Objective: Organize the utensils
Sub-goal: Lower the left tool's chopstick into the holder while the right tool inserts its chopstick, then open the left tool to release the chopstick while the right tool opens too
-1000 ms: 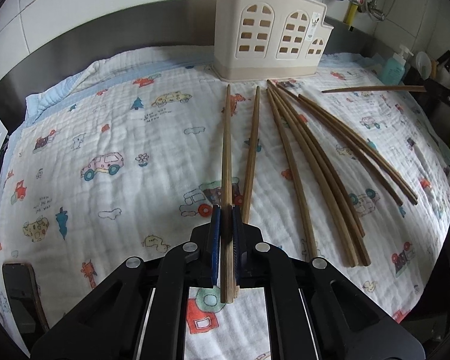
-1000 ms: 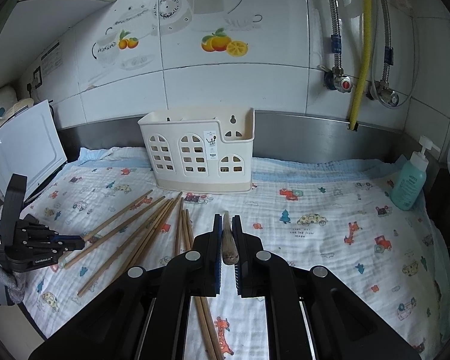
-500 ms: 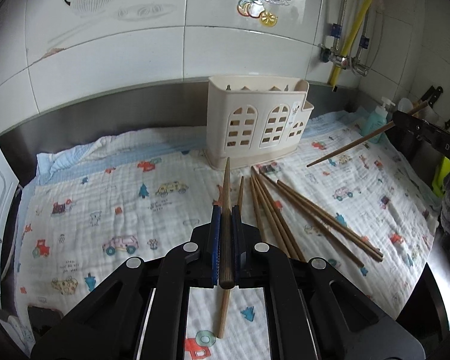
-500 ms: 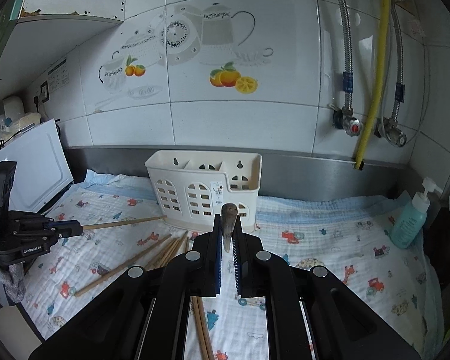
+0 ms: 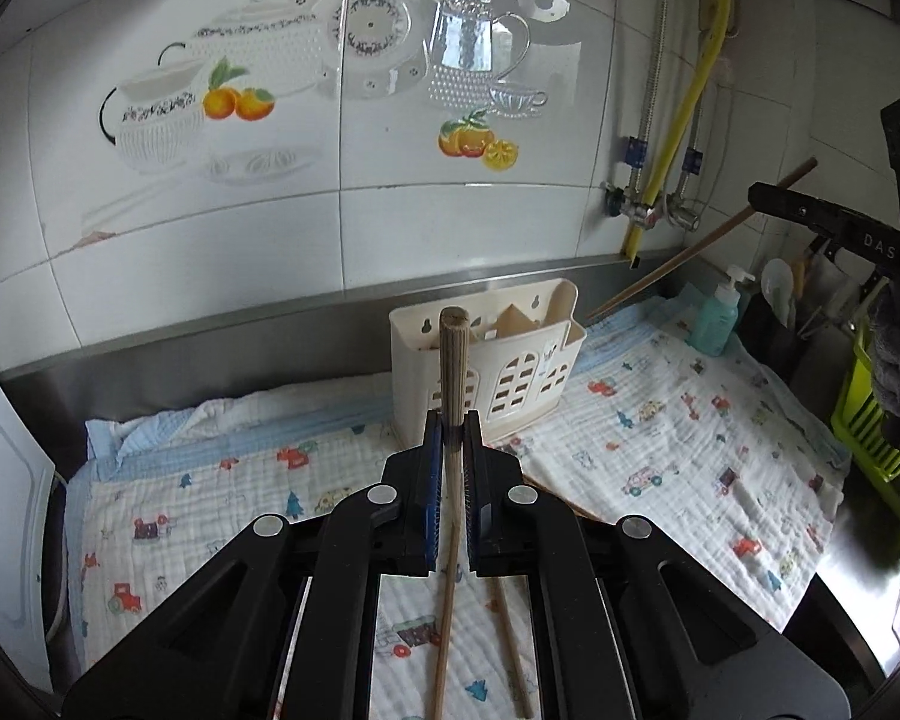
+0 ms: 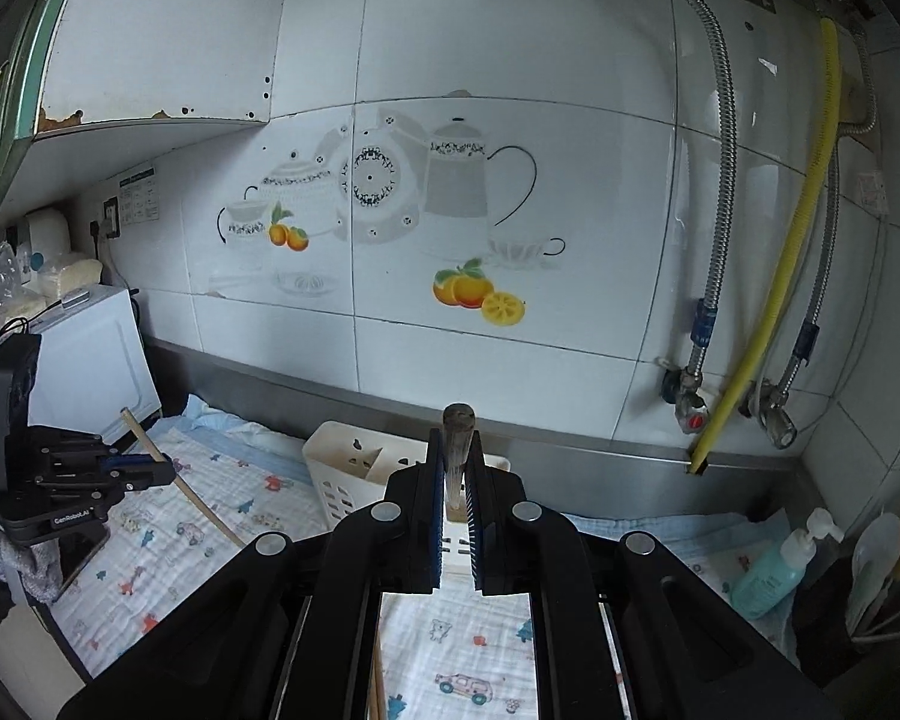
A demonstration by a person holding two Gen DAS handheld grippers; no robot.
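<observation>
My left gripper (image 5: pixel 450 426) is shut on a wooden chopstick (image 5: pixel 452 372) and holds it tilted up, its blunt end toward the cream utensil holder (image 5: pixel 510 372) at the back of the cloth. My right gripper (image 6: pixel 456 450) is shut on another chopstick (image 6: pixel 457 450), lifted high and pointing toward the holder (image 6: pixel 354 468). In the left wrist view the right gripper (image 5: pixel 834 222) shows at the far right with its chopstick (image 5: pixel 690 252) slanting down toward the holder. In the right wrist view the left gripper (image 6: pixel 144 471) shows at the left with its chopstick (image 6: pixel 192 498).
A printed cloth (image 5: pixel 660 450) covers the counter. More chopsticks (image 5: pixel 510 648) lie on it below my left gripper. A teal soap bottle (image 5: pixel 717 315) stands at the right, by a green rack (image 5: pixel 870 426). Hoses and valves (image 6: pixel 720 360) hang on the tiled wall. A white appliance (image 6: pixel 90 354) stands left.
Both grippers have lifted their chopsticks off the cloth and tilted them upward, so the views now look at the wall above the holder.
</observation>
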